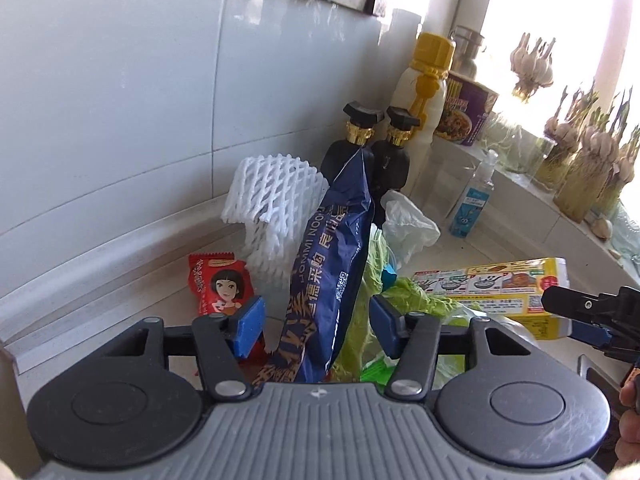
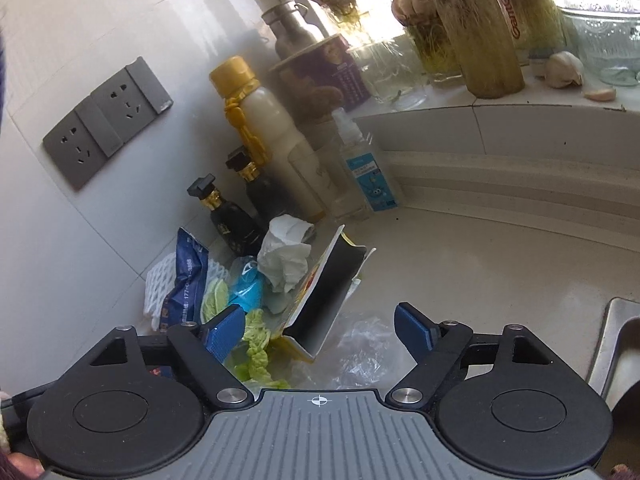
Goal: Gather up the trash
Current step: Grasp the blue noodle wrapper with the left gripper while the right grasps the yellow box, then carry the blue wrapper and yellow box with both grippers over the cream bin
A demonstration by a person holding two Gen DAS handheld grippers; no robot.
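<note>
A pile of trash lies on the counter by the wall. In the left wrist view, my left gripper (image 1: 318, 324) is open, its blue pads either side of a dark blue snack bag (image 1: 332, 256) that stands upright without touching them. Around it lie a white foam net (image 1: 272, 200), a red wrapper (image 1: 220, 284), green cabbage leaves (image 1: 404, 300), a crumpled tissue (image 1: 408, 224) and a yellow carton (image 1: 500, 292). My right gripper (image 2: 320, 334) is open and empty above the open carton (image 2: 324, 292) and a clear plastic film (image 2: 360, 344); it also shows at the right edge of the left view (image 1: 576, 312).
Two black bottles (image 1: 368, 148), a white bottle with a yellow cap (image 1: 424, 88), a purple box (image 1: 468, 108) and a sanitizer bottle (image 1: 476, 200) stand behind the pile. Jars of garlic sprouts (image 1: 580, 168) line the window sill. A sink edge (image 2: 612, 344) lies at right. Wall sockets (image 2: 104, 124) are on the tiles.
</note>
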